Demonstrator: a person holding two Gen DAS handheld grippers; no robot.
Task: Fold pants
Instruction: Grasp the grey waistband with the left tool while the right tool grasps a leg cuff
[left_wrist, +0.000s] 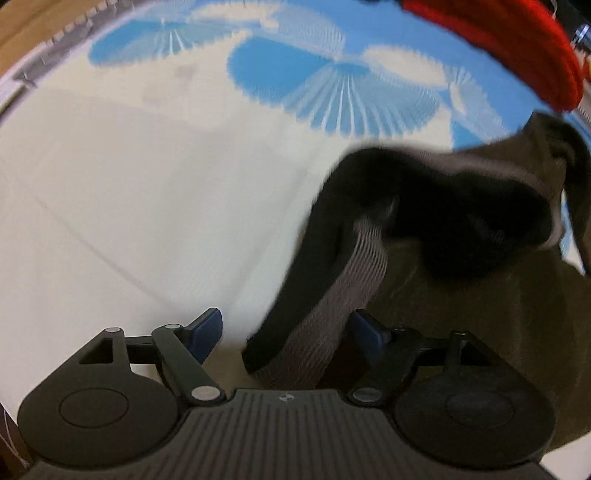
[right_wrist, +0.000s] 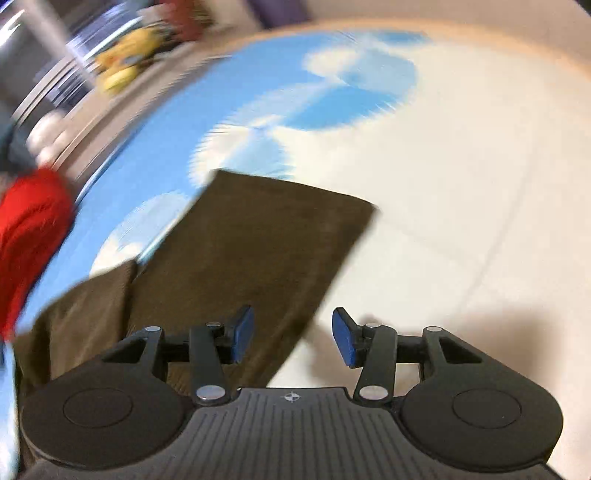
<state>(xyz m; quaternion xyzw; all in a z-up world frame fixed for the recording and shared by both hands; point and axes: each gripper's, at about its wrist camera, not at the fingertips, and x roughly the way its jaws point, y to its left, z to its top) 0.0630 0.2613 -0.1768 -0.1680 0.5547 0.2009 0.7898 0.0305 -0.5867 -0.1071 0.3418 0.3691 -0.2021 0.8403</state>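
Note:
The dark olive-brown pants (right_wrist: 255, 236) lie on a white and blue patterned sheet (right_wrist: 461, 155). In the right wrist view one flat leg stretches away from me. My right gripper (right_wrist: 293, 336) is open over its near right edge, holding nothing. In the left wrist view the pants (left_wrist: 480, 295) fill the right side, with a black part and a grey ribbed waistband (left_wrist: 332, 295) bunched up. The waistband runs between the fingers of my left gripper (left_wrist: 286, 330), which is open. Both views are blurred by motion.
A red garment (left_wrist: 509, 44) lies at the far right of the sheet; it also shows in the right wrist view (right_wrist: 29, 236) at the left. Yellow objects (right_wrist: 122, 62) and shelving stand beyond the sheet's far left edge.

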